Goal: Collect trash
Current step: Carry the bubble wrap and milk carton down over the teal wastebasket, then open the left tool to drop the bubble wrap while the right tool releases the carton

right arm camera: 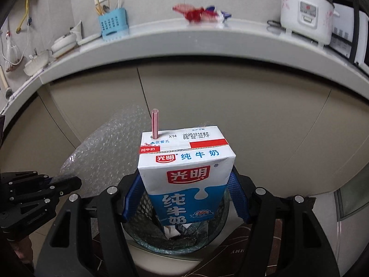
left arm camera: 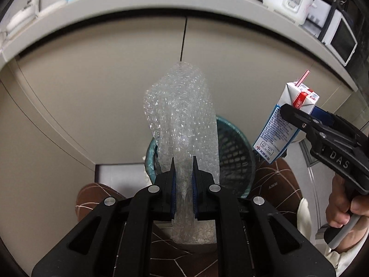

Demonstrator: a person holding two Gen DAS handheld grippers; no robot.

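You're at the drop-off: left gripper (left arm camera: 183,184) pinching bubble wrap (left arm camera: 182,113), right gripper (right arm camera: 184,198) clamping the milk carton (right arm camera: 186,177). Line both up above the bin (right arm camera: 140,237), then spread the jaws.

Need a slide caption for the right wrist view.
Right hand-held gripper holds a milk carton above the mesh trash basket.

From my left wrist camera the bubble wrap (left arm camera: 182,124) covers most of the teal waste basket (left arm camera: 233,152); I see only its right mesh wall and a sliver of rim on the left. My right wrist view hides the basket's (right arm camera: 147,237) inside behind the milk carton (right arm camera: 184,184), whose bottom edge I can't make out. The red wrapper (right arm camera: 196,13) on the counter (right arm camera: 161,37) is too blurred to identify. The microwave (left arm camera: 341,39) is cut by the frame's dark edge.
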